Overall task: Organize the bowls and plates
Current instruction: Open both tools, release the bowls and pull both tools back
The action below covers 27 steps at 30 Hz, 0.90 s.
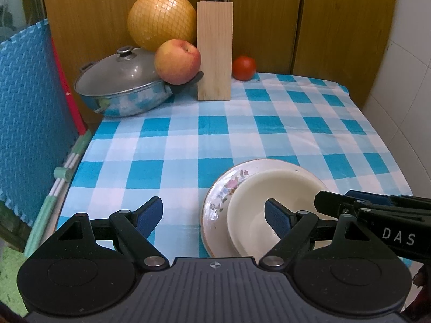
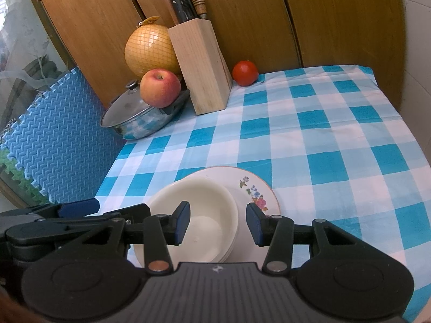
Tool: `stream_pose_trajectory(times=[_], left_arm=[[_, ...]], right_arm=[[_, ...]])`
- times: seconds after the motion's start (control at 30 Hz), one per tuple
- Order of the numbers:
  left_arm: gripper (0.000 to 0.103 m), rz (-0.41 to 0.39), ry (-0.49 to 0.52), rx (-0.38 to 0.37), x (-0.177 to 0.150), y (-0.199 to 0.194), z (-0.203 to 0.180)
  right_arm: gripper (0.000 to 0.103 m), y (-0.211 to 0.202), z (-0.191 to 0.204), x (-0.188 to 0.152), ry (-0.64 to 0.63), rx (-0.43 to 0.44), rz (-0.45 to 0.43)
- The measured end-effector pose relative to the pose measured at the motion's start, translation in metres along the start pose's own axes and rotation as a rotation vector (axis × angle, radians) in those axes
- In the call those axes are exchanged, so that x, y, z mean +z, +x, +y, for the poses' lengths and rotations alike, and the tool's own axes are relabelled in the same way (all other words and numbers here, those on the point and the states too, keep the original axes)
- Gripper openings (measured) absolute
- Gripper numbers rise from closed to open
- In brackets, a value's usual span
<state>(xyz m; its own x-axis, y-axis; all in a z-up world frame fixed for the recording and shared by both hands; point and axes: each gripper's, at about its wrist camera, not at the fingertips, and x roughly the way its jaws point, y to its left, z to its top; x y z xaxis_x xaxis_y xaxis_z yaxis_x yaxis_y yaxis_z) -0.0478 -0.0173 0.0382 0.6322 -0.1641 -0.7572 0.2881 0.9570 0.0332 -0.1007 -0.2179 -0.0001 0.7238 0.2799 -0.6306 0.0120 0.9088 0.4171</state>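
Note:
A floral plate (image 1: 223,196) (image 2: 256,188) lies near the front edge of the checked tablecloth. Stacked cream bowls (image 1: 272,188) (image 2: 199,202) sit on it, off-centre. My left gripper (image 1: 215,218) is open: its right finger hangs over the bowls, its left finger over the cloth, and the plate's left rim lies between them. My right gripper (image 2: 218,223) is open too, its left finger over the top bowl's hollow and its right finger over the plate, straddling the bowls' rim. Each gripper shows in the other's view, the right gripper (image 1: 336,199) and the left gripper (image 2: 107,208).
At the back left stand a lidded pot (image 1: 121,86) with an apple (image 1: 177,62) on its handle, a netted pomelo (image 1: 161,18), a wooden knife block (image 1: 215,51) and a tomato (image 1: 244,67). Wooden cabinet doors (image 1: 269,13) close the back; a blue foam mat (image 1: 29,113) lines the left.

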Motion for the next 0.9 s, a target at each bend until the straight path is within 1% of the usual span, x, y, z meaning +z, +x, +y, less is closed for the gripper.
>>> stream_pose_trajectory(times=[0.63,0.77,0.9], left_arm=[[0.087,-0.002,0.012,0.0,0.0,0.0,0.001],[0.087,0.002,0.016,-0.011,-0.003,-0.005,-0.001],[0.087,0.014,0.027,-0.03,-0.015,-0.016,-0.003]], right_arm=[[0.044,0.0,0.001,0.0,-0.001,-0.001,0.001],[0.044,-0.007,0.0,-0.004,0.001,-0.003,0.006],[0.044,-0.021,0.002,-0.016,0.001,-0.009,0.017]])
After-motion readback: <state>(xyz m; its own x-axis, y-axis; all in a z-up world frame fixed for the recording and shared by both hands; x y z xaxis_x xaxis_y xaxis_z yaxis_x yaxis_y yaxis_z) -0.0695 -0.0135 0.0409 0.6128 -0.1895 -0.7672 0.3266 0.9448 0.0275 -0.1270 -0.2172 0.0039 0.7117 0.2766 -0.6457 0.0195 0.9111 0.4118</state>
